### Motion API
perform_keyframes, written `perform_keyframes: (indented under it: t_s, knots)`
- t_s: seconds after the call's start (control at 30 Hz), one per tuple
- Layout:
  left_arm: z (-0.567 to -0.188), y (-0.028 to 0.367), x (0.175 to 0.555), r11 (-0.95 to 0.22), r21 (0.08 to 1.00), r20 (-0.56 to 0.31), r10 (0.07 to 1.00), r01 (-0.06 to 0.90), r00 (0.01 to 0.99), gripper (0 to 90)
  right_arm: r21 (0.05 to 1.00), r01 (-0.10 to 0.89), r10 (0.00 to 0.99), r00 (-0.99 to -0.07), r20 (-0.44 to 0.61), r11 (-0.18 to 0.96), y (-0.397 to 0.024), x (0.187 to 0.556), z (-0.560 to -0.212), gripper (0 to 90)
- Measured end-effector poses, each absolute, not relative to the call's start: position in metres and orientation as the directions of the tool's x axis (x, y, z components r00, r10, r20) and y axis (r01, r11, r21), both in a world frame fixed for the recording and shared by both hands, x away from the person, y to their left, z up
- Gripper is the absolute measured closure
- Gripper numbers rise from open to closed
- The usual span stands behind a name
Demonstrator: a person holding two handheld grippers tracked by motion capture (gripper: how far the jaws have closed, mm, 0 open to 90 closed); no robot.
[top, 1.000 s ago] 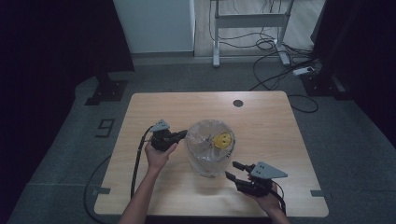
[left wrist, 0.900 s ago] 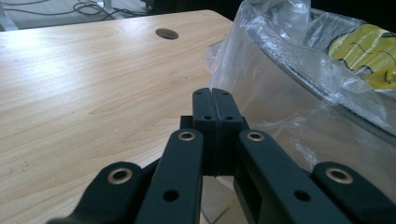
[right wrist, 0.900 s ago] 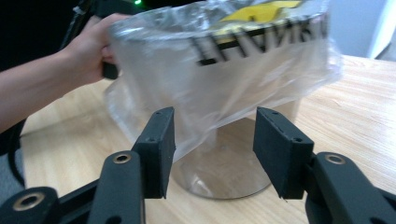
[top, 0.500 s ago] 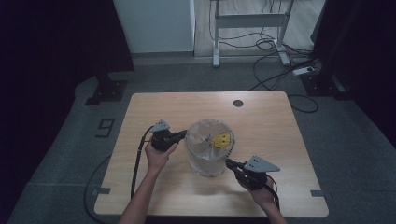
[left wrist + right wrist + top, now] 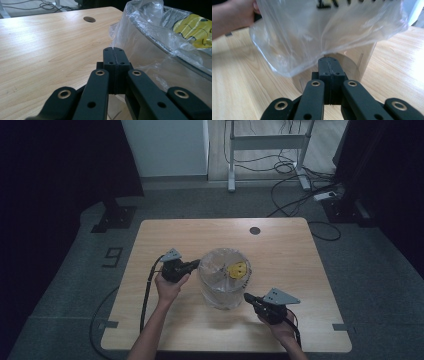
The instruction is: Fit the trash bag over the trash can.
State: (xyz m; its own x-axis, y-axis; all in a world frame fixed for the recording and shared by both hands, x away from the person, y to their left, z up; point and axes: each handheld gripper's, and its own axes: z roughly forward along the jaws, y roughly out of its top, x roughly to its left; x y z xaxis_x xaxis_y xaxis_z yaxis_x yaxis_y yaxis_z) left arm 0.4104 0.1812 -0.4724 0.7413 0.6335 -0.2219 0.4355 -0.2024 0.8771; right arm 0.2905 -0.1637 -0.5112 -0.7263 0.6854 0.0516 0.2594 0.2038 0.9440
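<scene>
Wooden table [image 5: 165, 240], frame centre: right gripper [image 5: 248, 297] has just closed, pinching the plastic bag [image 5: 312, 37] lining the bin [image 5: 222, 292]; left gripper [image 5: 196, 264] stays clamped on its rim, ready for pulling.

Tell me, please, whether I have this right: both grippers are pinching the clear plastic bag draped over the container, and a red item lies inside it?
Not quite: the item inside the container is yellow, not red, as the high view shows. The left gripper and right gripper do pinch the clear plastic bag.
</scene>
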Motion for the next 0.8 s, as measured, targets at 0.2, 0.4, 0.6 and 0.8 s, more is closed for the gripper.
perform_keyframes:
  t_s: [0.2,0.4,0.6,0.8]
  knots:
    - [-0.472,0.181,0.410,-0.204,0.877,-0.220,0.634,0.435,0.741,89.7,0.961,0.244,0.698,-0.711,0.084,0.132,-0.169,0.286,-0.499,63.0]
    - [-0.473,0.179,0.410,-0.204,0.876,-0.223,0.632,0.438,0.742,89.7,0.967,0.215,0.695,-0.716,0.063,0.134,-0.164,0.284,-0.492,57.6]
    - [-0.472,0.177,0.410,-0.205,0.876,-0.223,0.632,0.437,0.743,89.7,0.966,0.207,0.707,-0.706,0.036,0.158,-0.158,0.288,-0.487,71.4]
    - [-0.472,0.177,0.411,-0.206,0.876,-0.222,0.631,0.436,0.744,89.7,0.965,0.200,0.706,-0.708,0.023,0.169,-0.157,0.288,-0.486,87.4]
